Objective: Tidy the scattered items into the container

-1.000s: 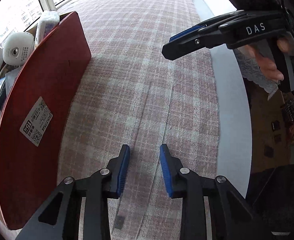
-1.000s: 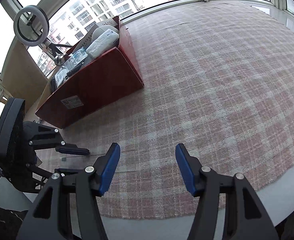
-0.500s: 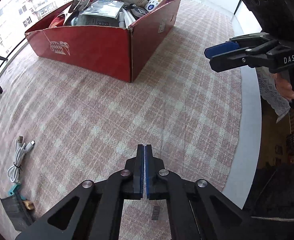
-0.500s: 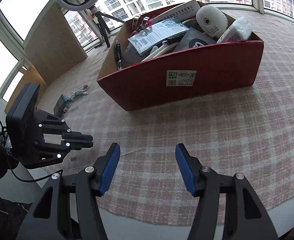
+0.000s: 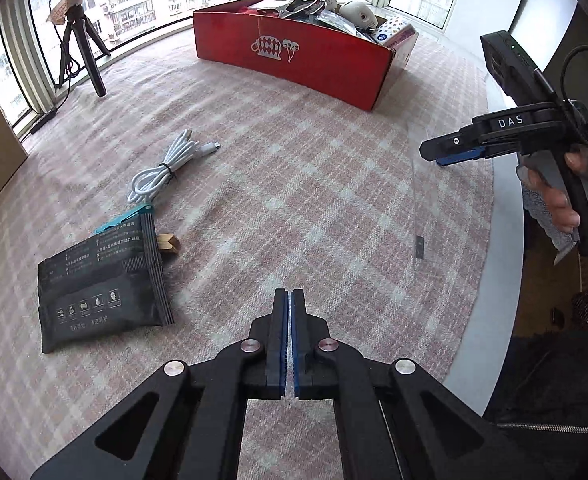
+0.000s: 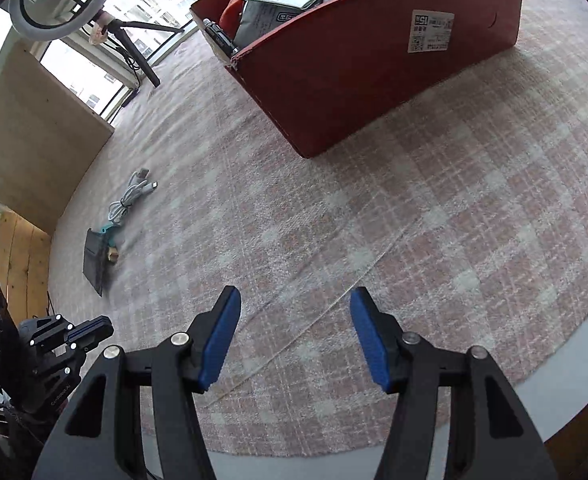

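A red cardboard box [image 5: 318, 60] full of items stands at the far side of the plaid cloth; it also shows in the right wrist view [image 6: 358, 68]. A black pouch [image 5: 101, 284], a coiled white cable [image 5: 165, 168], a teal clip [image 5: 123, 218] and a small wooden piece [image 5: 168, 243] lie on the left. My left gripper [image 5: 287, 304] is shut and empty, right of the pouch. My right gripper [image 6: 294, 312] is open and empty above bare cloth; it also shows at the right in the left wrist view [image 5: 454, 152].
A tripod [image 5: 85, 48] with a ring light [image 6: 57, 4] stands by the windows at the back left. A wooden panel [image 6: 33, 136] stands at the left. The cloth's white edge [image 5: 490, 280] runs along the right.
My left gripper shut, then swung left, bringing the pouch, cable and clip into view. My right gripper turned left too and stayed open.
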A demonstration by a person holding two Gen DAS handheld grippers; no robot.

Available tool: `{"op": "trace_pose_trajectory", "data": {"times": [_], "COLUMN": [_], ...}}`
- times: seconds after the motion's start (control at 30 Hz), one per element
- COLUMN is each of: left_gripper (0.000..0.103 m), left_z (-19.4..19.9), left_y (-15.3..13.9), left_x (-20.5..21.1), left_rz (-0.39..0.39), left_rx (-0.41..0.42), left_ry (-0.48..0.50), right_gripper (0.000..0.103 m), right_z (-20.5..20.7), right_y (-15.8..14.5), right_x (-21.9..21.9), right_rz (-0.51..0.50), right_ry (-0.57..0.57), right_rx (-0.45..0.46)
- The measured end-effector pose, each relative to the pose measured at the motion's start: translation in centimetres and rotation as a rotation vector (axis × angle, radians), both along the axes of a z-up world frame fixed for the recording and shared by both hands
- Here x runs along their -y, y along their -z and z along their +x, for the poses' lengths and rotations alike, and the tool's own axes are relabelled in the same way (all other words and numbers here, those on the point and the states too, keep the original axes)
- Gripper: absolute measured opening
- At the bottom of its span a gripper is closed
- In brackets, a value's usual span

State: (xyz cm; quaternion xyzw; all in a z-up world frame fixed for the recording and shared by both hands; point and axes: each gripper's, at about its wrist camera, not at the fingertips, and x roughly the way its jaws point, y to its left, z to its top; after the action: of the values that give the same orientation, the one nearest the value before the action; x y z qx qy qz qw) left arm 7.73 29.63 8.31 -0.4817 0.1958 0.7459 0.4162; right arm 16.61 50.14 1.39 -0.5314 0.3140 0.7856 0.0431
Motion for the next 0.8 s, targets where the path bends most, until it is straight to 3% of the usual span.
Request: {"op": "trace_pose_trajectory", "data": {"times": [0.07, 0.17, 0.2, 0.3, 0.37, 0.6, 0.7, 0.8], "left_gripper": [0.001, 0.001, 0.001, 0.001, 0.001, 0.001, 0.001, 0.001], "left_z": [0.7, 0.7, 0.5, 0.2, 0.1, -0.9, -1.5, -2.1], "left_y": [-0.6, 1.0, 1.3, 1.1, 1.0, 0.6, 0.1, -0.2], "left_x": [7.8, 12.1, 12.5, 14.2, 15.6, 19.5, 20.6, 21.6], "left_rz": [0.015, 0.026, 0.032, 0.045, 0.054, 0.091, 0.118, 0.132], "left_rx": [0.001, 0.003, 0.001, -0.014, -0.021, -0.030, -0.038, -0.033], "left_ry": [-0.024, -0.055, -0.061, -0.076, -0.085, -0.143, -0.166, -0.177], "right_gripper": [0.057, 0.057, 0.057, 0.057, 0.057, 0.057, 0.054, 0.053], "right_z": [-0.2, -1.0, -1.3, -2.8, -4.0, -11.1, -13.3, -13.3], "right_y": [0.2, 0.5, 0.5, 0.1, 0.2, -0.1, -0.7, -1.7], "right_x": [0.7, 2.7, 3.6, 6.9, 8.8, 15.2, 16.8, 17.1], "right_rz": [-0.037, -0.113, -0.126, -0.026, -0.045, 0.067, 0.174, 0.164], "right_ry": [0.022, 0.016, 0.009, -0.034, -0.075, -0.253, -0.262, -0.258], "right_rx": [-0.016, -0.023, -0.027, -0.028, -0.031, -0.067, -0.029, -0.037]}}
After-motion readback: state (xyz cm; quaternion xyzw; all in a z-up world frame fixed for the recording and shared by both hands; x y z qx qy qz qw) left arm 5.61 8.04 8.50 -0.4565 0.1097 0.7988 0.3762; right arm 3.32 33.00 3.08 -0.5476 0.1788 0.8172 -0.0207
